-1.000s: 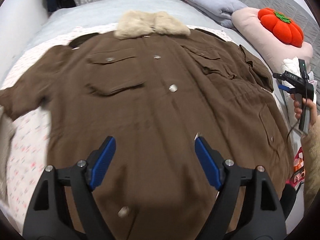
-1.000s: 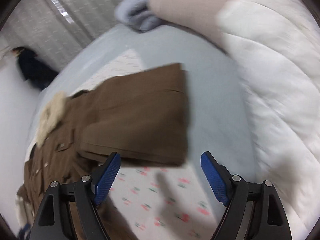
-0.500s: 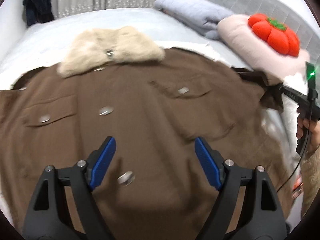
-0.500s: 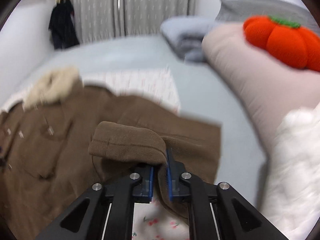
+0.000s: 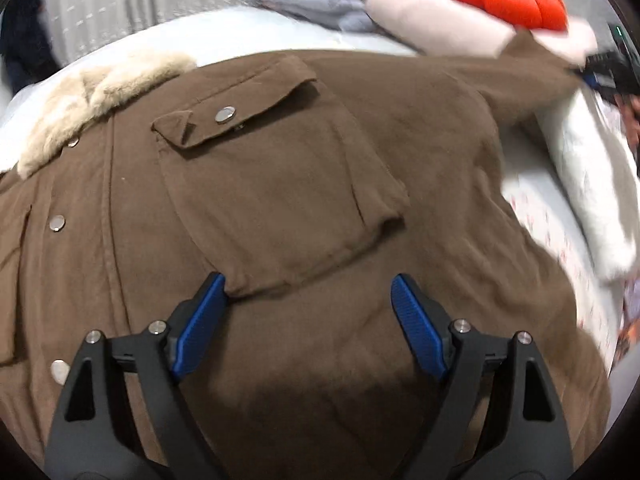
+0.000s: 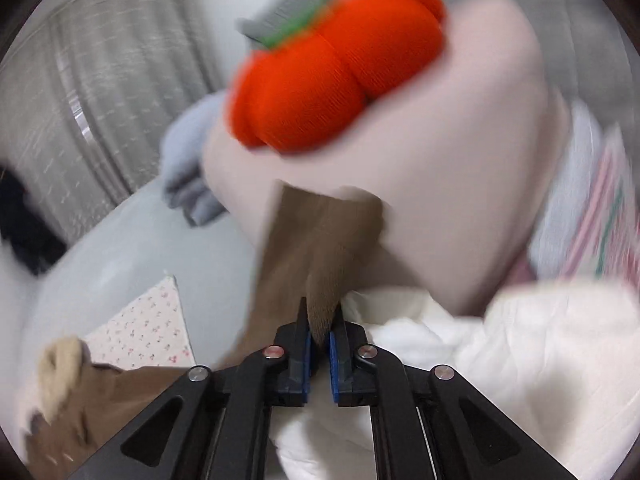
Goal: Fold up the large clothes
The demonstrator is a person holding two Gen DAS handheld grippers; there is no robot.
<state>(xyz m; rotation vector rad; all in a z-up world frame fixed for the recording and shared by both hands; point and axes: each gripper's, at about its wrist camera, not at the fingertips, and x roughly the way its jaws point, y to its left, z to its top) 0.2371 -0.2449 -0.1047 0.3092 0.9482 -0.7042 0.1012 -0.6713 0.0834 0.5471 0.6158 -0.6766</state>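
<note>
Evidently heavy yet limp, the brown coat (image 5: 304, 184) sprawls across the bed (image 6: 132, 248) — right tongs (image 6: 319, 330) pinch its sleeve cuff (image 6: 320, 256); left tongs (image 5: 308, 308) hover wide above the chest pocket (image 5: 272, 184).

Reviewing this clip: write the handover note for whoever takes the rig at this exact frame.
Right claw: shut on the coat's sleeve, held up toward the pink pillow with the orange pumpkin cushion.
Left claw: open, empty, over the brown coat just below its chest pocket.
Coat lies front up on the bed, fur collar at the far side.
Done: sleeve gripped. Left: every fold; none visible yet.
</note>
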